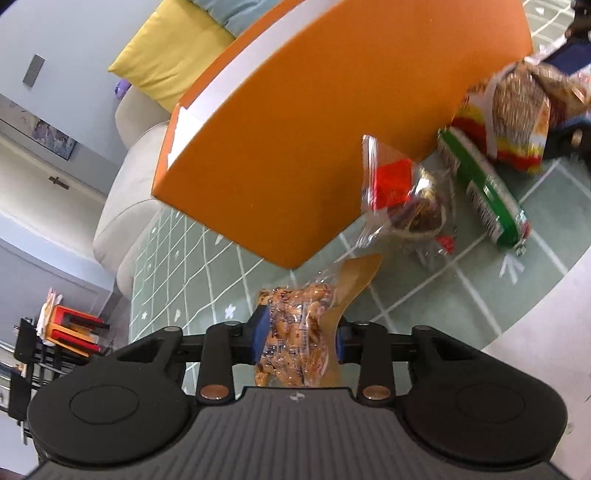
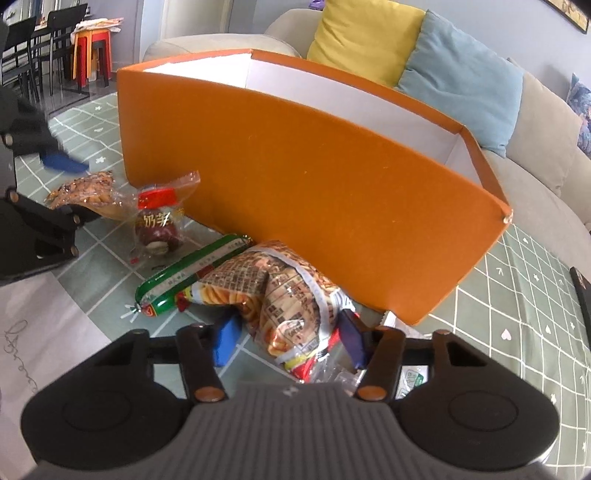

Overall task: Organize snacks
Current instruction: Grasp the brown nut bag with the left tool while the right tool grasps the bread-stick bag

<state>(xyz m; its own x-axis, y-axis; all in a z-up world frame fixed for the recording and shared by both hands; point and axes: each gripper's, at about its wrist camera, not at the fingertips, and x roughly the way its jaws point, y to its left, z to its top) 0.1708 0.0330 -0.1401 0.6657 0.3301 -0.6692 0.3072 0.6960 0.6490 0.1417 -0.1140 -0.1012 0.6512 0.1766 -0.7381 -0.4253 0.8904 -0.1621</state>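
My left gripper (image 1: 300, 336) is shut on a clear bag of brown nuts (image 1: 295, 332), held above the green mat beside the orange box (image 1: 288, 140). It also shows in the right wrist view (image 2: 64, 164) with the nut bag (image 2: 86, 192). My right gripper (image 2: 288, 338) stands with its blue pads on either side of a crinkly printed snack bag (image 2: 284, 295), which lies against the orange box (image 2: 314, 192). A green sausage (image 2: 188, 275) and a clear packet with a red label (image 2: 159, 218) lie on the mat between the two grippers.
The box is open on top with a white inside (image 2: 354, 99). A grey sofa (image 2: 535, 177) with yellow (image 2: 365, 33) and blue cushions stands behind it. The green gridded mat (image 2: 524, 314) covers the surface. Chairs and red stools (image 2: 92, 48) stand at far left.
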